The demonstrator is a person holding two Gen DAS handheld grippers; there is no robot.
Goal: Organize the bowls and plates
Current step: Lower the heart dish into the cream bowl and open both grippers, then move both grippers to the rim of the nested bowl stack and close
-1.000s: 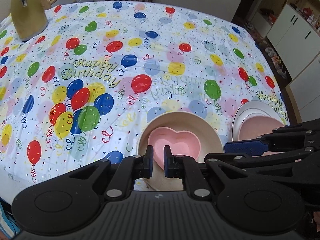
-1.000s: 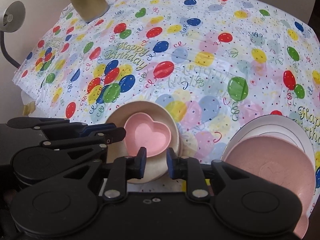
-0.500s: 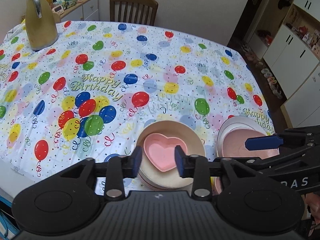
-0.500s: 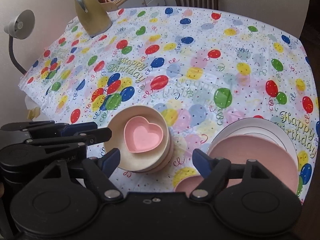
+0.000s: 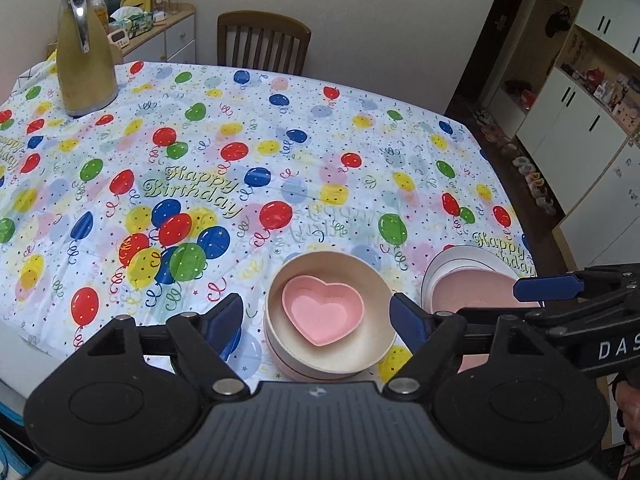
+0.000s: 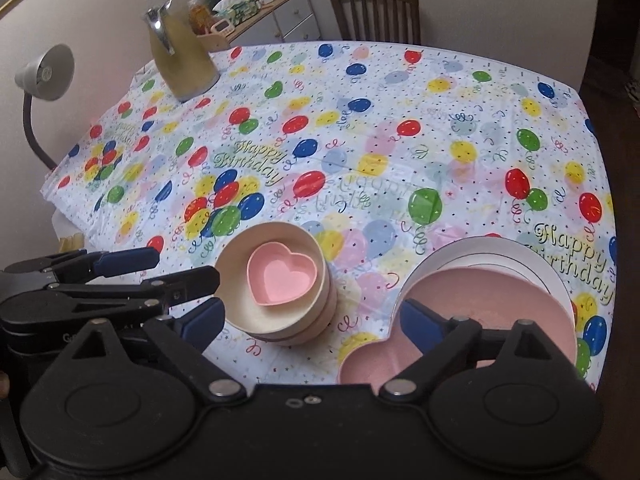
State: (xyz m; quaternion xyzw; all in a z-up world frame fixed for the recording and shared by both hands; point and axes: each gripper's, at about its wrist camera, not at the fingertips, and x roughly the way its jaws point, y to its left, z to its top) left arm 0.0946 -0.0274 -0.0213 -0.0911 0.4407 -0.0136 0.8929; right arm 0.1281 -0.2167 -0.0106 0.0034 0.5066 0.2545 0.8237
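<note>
Left gripper (image 5: pixel 316 316) spread wide, jaws just been opening, gripping nothing, hovering over pink heart bowl (image 5: pixel 323 310) nested in cream bowl (image 5: pixel 374 346) at 6 o'clock on table (image 5: pixel 280 152). Right gripper (image 6: pixel 310 320) likewise released, jaws just opening, empty. Pink plate (image 6: pixel 472 292) on white plate (image 6: pixel 500 246) at 4 o'clock.

Pink heart bowl (image 5: pixel 323 313), balloon-patterned tablecloth (image 5: pixel 280 168)

pink heart bowl (image 5: pixel 323 310) nested in stacked cream bowls (image 5: pixel 332 354), beside stacked plates (image 6: pixel 508 268).
</note>
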